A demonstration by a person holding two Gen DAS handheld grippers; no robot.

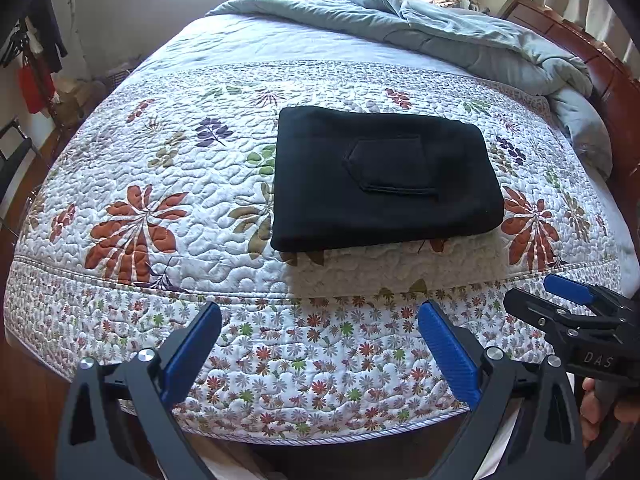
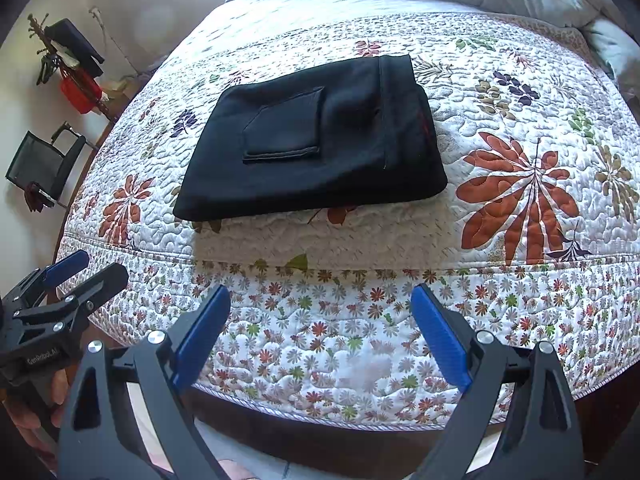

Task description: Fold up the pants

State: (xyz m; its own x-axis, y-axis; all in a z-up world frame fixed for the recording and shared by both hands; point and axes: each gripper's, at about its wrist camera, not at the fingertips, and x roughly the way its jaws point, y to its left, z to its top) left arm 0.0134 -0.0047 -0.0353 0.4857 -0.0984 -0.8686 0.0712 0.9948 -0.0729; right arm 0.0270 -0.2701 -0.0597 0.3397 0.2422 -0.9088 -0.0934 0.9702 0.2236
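Observation:
The black pants (image 1: 384, 176) lie folded into a compact rectangle on the floral quilt, back pocket facing up; they also show in the right wrist view (image 2: 316, 140). My left gripper (image 1: 320, 312) is open and empty, held over the bed's near edge, well short of the pants. My right gripper (image 2: 320, 296) is open and empty, also back at the near edge. The right gripper shows at the right of the left wrist view (image 1: 560, 296). The left gripper shows at the lower left of the right wrist view (image 2: 86, 268).
The floral quilt (image 1: 160, 220) covers the bed. A grey-green duvet (image 1: 460, 36) is bunched at the far end by the wooden headboard (image 1: 612, 80). A clothes rack (image 2: 76, 68) and a black chair (image 2: 44, 164) stand by the left wall.

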